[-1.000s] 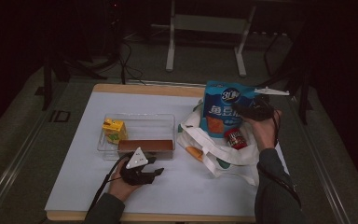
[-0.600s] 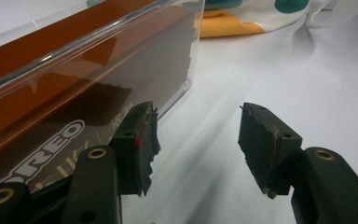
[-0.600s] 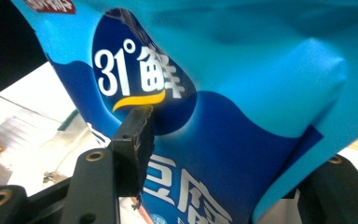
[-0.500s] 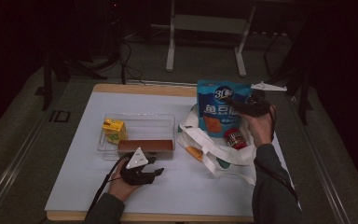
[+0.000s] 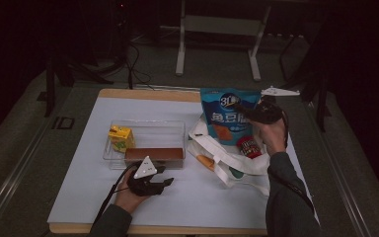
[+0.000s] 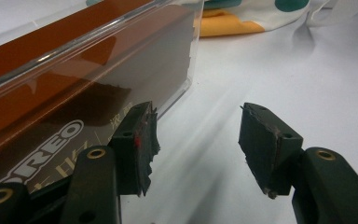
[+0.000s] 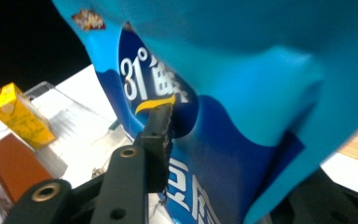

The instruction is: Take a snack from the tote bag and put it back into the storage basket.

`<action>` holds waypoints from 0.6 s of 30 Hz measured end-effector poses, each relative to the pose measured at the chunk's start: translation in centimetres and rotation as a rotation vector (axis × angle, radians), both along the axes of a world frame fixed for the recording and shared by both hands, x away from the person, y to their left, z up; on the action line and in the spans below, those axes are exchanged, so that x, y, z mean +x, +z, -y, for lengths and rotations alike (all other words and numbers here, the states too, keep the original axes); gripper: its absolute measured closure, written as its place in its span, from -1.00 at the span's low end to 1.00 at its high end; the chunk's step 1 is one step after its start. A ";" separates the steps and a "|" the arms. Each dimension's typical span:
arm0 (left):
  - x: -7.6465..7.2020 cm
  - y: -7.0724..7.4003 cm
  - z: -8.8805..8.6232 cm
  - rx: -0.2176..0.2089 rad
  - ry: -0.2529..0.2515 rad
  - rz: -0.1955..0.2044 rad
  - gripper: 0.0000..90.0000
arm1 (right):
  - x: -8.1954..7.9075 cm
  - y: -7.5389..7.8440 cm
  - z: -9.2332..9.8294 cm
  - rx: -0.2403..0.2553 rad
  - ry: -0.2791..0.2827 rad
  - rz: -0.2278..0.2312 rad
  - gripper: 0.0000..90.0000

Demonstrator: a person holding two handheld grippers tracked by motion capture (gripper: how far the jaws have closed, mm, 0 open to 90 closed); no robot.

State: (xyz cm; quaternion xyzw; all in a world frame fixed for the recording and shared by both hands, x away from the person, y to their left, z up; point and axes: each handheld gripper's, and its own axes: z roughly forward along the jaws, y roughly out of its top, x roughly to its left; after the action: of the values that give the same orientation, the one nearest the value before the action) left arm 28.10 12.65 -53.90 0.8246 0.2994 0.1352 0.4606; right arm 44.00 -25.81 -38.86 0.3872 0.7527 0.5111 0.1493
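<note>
A dark room with a metal frame and loose cables on the floor surrounds a white table with a wooden edge, and near its middle stands a clear plastic bin, taken here as the landmark for every place. Inside the bin, at its left end, a yellow juice carton stands upright, and along its near wall lies a brown Oreo box, so the bin looks like the place where goods are being gathered. Right of the bin a white tote bag slumps open with a red can in its mouth, likely the source of those goods. The right gripper holds a blue snack bag up above the tote, right of and beyond the bin; its jaws have just been closing and one black pad presses the bag's face in the right gripper view, a grip that seems to be there to carry the bag clear of the tote. The left gripper rests on the table just in front of the bin's near right corner, jaws apart and empty, probably waiting or ready to steady the bin
</note>
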 end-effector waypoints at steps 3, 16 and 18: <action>0.0 0.0 0.0 0.002 0.000 0.000 0.00 | 0.0 0.0 -0.4 0.008 0.009 0.000 0.60; 0.1 0.0 -0.1 -0.008 0.007 -0.006 -0.01 | -0.1 0.1 -0.7 0.021 0.028 -0.014 1.00; 0.1 0.0 -0.1 -0.009 0.007 -0.007 -0.01 | -0.1 0.1 -0.7 0.022 0.029 -0.015 1.00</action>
State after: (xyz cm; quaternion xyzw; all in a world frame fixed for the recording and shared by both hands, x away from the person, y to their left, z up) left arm 28.18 12.78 -53.90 0.8220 0.3043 0.1326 0.4628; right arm 43.85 -25.15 -38.80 0.3819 0.7534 0.5187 0.1320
